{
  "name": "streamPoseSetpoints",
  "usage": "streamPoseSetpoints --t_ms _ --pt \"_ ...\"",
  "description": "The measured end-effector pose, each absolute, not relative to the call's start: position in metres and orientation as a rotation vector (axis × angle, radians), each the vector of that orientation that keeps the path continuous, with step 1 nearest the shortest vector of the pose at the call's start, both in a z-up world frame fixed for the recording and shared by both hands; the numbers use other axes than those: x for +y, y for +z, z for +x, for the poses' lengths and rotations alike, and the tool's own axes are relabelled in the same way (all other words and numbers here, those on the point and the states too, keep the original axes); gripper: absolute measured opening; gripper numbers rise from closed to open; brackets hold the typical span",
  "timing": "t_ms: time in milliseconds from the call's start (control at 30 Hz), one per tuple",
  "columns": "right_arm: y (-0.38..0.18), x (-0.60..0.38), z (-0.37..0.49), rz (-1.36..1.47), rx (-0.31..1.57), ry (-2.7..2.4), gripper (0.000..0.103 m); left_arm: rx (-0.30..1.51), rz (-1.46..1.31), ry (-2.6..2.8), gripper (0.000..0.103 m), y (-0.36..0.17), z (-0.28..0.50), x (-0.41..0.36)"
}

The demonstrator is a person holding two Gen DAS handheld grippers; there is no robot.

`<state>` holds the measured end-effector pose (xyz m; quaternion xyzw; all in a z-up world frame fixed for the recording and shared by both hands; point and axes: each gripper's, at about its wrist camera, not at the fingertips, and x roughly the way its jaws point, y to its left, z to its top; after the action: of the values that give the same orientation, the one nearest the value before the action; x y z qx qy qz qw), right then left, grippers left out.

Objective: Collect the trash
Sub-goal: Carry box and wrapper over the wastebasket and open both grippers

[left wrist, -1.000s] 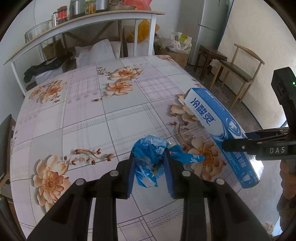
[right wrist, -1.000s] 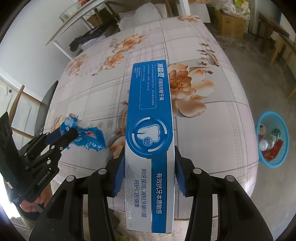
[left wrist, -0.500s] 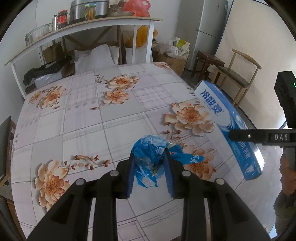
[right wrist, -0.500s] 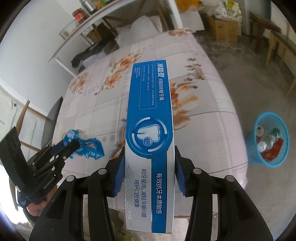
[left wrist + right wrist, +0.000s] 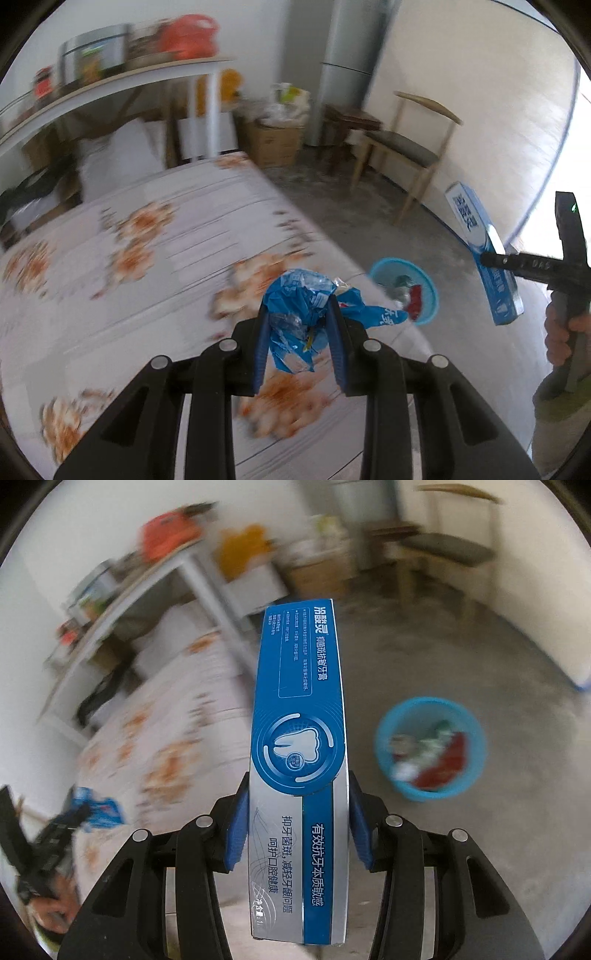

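Observation:
My left gripper (image 5: 297, 325) is shut on a crumpled blue plastic wrapper (image 5: 299, 314), held above the near right part of the floral table (image 5: 129, 266). My right gripper (image 5: 297, 801) is shut on a long blue and silver toothpaste box (image 5: 299, 738), carried over the concrete floor past the table's edge. In the left wrist view the toothpaste box (image 5: 480, 251) and the right gripper (image 5: 495, 258) show at the far right, with a hand below. A light blue basket (image 5: 430, 747) holding trash stands on the floor, right of the box; the same basket (image 5: 404, 288) sits beyond the table's edge.
A wooden chair (image 5: 402, 151) and a small dark stool (image 5: 351, 122) stand by the wall. A cardboard box (image 5: 277, 142) and bags sit near a tall fridge (image 5: 347, 66). A white shelf (image 5: 110, 92) with pots runs behind the table. The left gripper (image 5: 70, 819) shows at lower left.
Both hands have swung right, off the table towards the floor. The toothpaste box has left the tabletop area and now hangs over the floor near the basket, which has come into the left view.

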<state>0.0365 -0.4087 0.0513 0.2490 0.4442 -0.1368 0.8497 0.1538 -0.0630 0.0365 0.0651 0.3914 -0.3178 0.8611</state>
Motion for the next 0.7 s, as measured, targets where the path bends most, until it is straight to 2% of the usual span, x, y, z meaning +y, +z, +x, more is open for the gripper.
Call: streamPoseSetpoints --t_ms 267,433,567,600,700 --pt "-0.013 -0.467 -0.009 0.752 0.999 -0.385 0.044 0.959 0.192 -0.859 0.028 0.022 0.181 -0.175" --pt "-0.021 -0.48 -0.02 0.808 0.999 -0.408 0.044 1.084 0.213 -0.936 0.028 0.004 0.208 -0.266" --pt "-0.022 -0.491 -0.03 0.846 0.989 -0.437 0.045 1.118 0.225 -0.948 0.029 -0.01 0.226 -0.348" --pt "-0.023 -0.493 -0.034 0.856 0.988 -0.446 0.045 1.118 0.21 -0.948 0.031 -0.015 0.231 -0.364" --pt "-0.026 -0.499 -0.047 0.881 0.988 -0.47 0.045 1.139 0.164 -0.92 0.074 -0.044 0.248 -0.418"
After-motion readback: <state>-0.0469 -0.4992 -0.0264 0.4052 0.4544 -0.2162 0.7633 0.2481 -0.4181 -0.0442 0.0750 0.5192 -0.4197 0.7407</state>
